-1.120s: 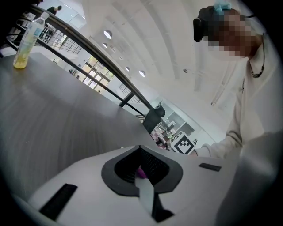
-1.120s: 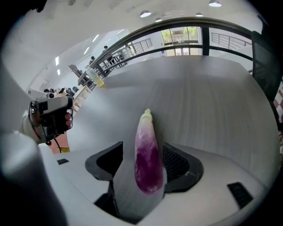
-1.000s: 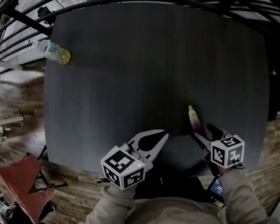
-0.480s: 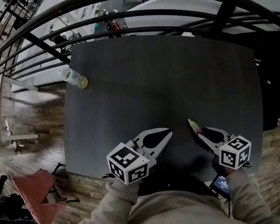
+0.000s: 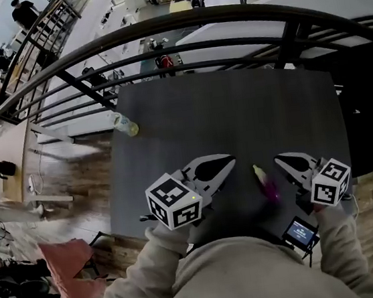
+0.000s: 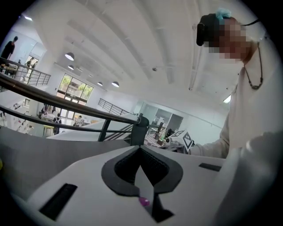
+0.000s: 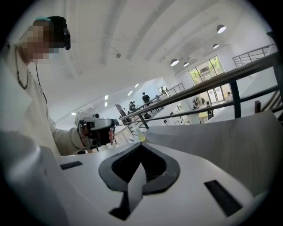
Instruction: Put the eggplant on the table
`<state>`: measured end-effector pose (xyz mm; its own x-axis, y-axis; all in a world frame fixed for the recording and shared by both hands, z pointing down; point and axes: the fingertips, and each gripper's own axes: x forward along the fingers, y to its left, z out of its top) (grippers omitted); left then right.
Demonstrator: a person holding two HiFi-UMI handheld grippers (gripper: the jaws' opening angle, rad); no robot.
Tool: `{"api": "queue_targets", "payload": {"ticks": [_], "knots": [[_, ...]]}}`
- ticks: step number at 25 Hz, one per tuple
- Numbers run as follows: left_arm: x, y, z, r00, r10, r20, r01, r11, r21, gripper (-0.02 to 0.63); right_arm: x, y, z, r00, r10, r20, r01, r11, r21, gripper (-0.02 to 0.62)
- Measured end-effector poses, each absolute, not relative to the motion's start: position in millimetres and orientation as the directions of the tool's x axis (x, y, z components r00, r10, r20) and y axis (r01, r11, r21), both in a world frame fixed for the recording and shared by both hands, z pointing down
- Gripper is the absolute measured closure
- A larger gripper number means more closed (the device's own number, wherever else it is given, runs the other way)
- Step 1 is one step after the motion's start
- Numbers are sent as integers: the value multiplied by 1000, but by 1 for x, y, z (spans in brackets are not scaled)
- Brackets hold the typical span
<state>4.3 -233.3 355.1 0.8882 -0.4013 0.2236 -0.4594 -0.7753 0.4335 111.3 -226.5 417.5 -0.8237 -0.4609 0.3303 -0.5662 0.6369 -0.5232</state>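
Observation:
The eggplant (image 5: 266,184), purple with a pale green end, lies on the dark grey table (image 5: 235,105) near its front edge. It rests between my two grippers, and neither touches it. My left gripper (image 5: 231,162) hovers to its left with the jaws shut and nothing held. A speck of the purple eggplant (image 6: 143,201) shows under the shut left gripper (image 6: 140,149) in the left gripper view. To the eggplant's right my right gripper (image 5: 277,159) is shut and empty. The right gripper view shows the right gripper (image 7: 141,146) closed tip to tip.
A plastic bottle (image 5: 125,124) of yellowish liquid lies at the table's far left corner. A black metal railing (image 5: 225,22) curves behind the table. A small screen device (image 5: 299,232) hangs at the person's waist. Wooden floor lies to the left.
The right gripper was open around the eggplant, then came away from it and shut. Both grippers have lifted off the table, and the head view has tilted up toward the railing.

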Motion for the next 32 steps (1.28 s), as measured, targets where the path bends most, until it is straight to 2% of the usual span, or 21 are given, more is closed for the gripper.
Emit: {"api": "queue_targets", "payload": {"ticks": [6,11,17,32], "knots": [[22,-237,312,901,-399,170,-434,-816,382,609,110,-231,333,-853,-501,144,-511,747,-425,581],[37,-240,266,911,-403,87,-408,-848,339,608,109,-222,270,-857,-510,73,-507,809,-298,583],[59,-228,247,912,-407,42,-399,-861,315,607,117,-206,252,-868,-488,97,-496,833,-247,583],[62,-218,250,911,-409,49,-402,-858,319,607,120,-203,254,-869,-479,127,-495,828,-263,583]]}}
